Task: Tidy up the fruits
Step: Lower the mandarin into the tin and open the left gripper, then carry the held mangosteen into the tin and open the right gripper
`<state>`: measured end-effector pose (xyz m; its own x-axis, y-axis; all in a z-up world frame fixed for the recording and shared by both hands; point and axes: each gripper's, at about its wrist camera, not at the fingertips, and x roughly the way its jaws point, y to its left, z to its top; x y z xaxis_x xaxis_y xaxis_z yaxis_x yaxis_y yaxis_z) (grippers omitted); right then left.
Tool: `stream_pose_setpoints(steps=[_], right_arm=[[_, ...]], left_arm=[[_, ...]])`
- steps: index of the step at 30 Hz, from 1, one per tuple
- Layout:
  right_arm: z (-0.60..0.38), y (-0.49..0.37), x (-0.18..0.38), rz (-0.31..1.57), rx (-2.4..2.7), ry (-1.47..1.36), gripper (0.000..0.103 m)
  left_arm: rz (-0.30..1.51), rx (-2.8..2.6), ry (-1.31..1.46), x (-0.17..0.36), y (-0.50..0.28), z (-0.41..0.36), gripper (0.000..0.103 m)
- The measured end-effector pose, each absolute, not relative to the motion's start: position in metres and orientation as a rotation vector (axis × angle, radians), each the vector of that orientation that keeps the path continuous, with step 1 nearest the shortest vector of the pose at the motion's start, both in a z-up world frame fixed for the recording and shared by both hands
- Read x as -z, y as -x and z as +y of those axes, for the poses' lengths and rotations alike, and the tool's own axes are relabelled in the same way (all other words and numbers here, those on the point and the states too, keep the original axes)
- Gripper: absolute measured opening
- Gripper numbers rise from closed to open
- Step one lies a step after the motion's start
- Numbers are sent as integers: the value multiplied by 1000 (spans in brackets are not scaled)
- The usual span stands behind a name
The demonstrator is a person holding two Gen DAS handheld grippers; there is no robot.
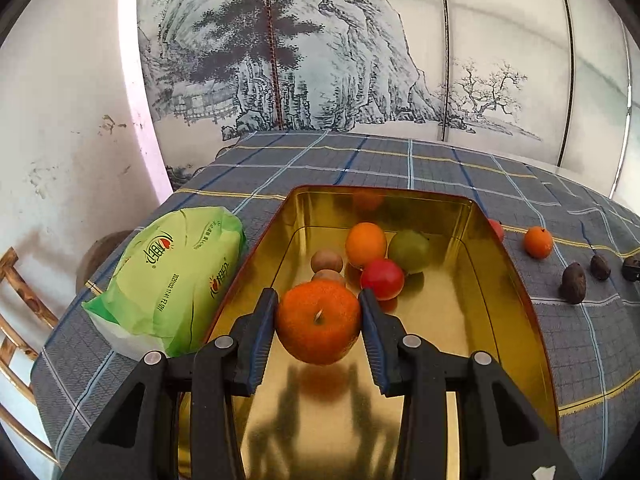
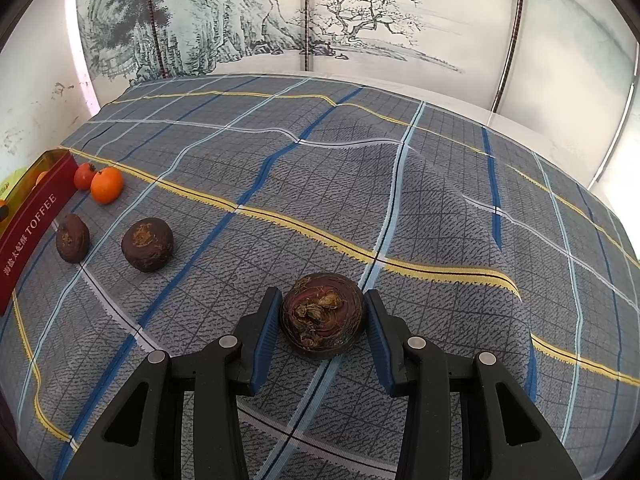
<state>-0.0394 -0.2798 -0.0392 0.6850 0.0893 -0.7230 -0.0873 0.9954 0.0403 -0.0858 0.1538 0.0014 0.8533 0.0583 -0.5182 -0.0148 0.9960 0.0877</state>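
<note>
My left gripper (image 1: 319,308) is shut on a large orange (image 1: 318,322) and holds it over the gold tin (image 1: 516,280). Inside the tin lie a smaller orange (image 1: 365,244), a green fruit (image 1: 410,250), a red tomato (image 1: 382,279) and two brown fruits (image 1: 327,261). My right gripper (image 2: 322,312) has its pads against both sides of a dark brown water chestnut (image 2: 322,315) that rests on the checked cloth. Two more water chestnuts (image 2: 147,244), a small orange (image 2: 106,185) and a red fruit (image 2: 84,176) lie on the cloth beside the tin's red outer wall (image 2: 30,228).
A green plastic packet (image 1: 168,276) lies on the cloth left of the tin. A wooden chair (image 1: 16,320) stands past the table's left edge. A painted screen (image 1: 320,60) runs behind the table. The cloth (image 2: 400,200) is rumpled into folds on the right.
</note>
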Motion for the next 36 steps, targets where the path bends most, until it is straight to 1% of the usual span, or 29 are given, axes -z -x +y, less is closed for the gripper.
stream_pose_setpoints(steps=[8,15,19,22,28,32,36], right_arm=[[-280,39,38,807,-75,15,42],[-295,44,38,824,-93,-63,42],[-294,54,30,817,-107,-93,42],[-298,63,17,793,-132,-135,42],[-275,81,-16,740,-208,-127,42],[-246,88,-41,697,-293,-105,42],[-196,91,-65,665,-398,-78,42]], left_arm=[[520,-64,-108,-2,89,150,37],[502,-76,-113,-3,92,148,37],[500,-78,-112,-3,93,148,39],[496,-76,-113,-3,94,147,40],[495,-78,-114,-3,94,147,40],[491,-79,-113,-4,94,146,40],[484,-77,-114,-4,94,147,40]])
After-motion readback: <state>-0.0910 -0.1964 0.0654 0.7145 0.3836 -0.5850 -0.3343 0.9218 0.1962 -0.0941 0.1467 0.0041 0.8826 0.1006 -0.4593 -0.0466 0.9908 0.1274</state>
